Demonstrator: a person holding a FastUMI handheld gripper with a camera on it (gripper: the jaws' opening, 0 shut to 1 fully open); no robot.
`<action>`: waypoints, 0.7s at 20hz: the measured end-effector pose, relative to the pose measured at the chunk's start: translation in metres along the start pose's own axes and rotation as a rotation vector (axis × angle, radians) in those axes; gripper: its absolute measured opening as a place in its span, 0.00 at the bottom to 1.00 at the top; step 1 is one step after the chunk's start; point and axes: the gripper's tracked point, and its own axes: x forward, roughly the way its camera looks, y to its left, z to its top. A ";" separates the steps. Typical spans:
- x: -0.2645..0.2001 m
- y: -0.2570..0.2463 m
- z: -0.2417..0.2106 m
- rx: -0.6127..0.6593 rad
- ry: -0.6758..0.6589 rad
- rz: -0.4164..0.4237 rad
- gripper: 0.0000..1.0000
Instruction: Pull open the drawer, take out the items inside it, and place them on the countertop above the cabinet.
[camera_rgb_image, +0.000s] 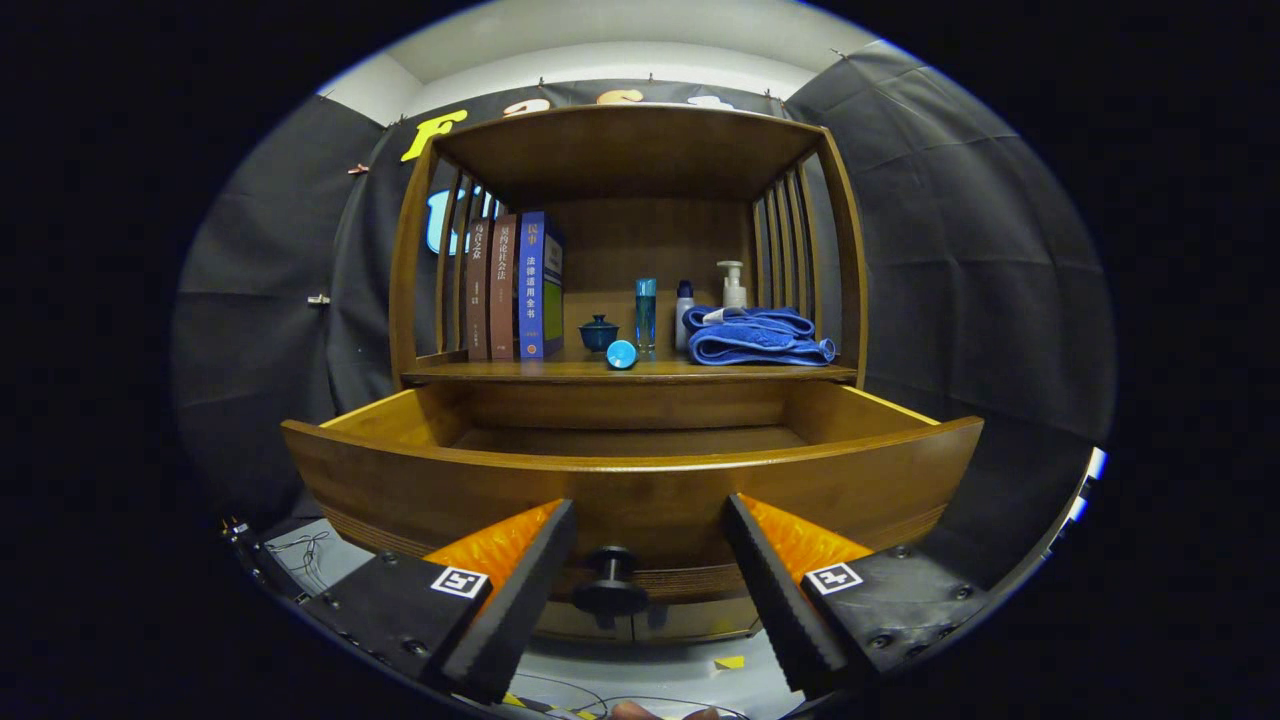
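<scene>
a wooden cabinet (625, 250) stands straight ahead of the gripper (650, 585), whose two fingers are spread wide and hold nothing. the drawer (630, 490) is pulled out toward the gripper, its front panel just ahead of the fingertips. a dark round knob (611, 580) on that panel sits between the fingers, touching neither. as far as the inside of the drawer can be seen over the front panel, only bare wood shows; the nearest part of its floor is hidden. beyond and above the drawer is the countertop (700, 372), under a roofed shelf. on it, ahead and to the left, three books (512, 287) stand upright. straight ahead are a small blue lidded cup (599, 332), a round blue cap (621, 354) near the front edge, and a tall blue bottle (646, 313). ahead and to the right lies a folded blue towel (755, 337), with a white bottle (684, 312) and a pump bottle (732, 286) behind it.
</scene>
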 end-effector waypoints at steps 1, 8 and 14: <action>0.007 0.001 0.001 0.007 0.002 0.002 0.99; 0.053 0.014 0.002 0.001 0.008 -0.001 1.00; 0.095 0.016 0.005 0.034 0.016 0.000 1.00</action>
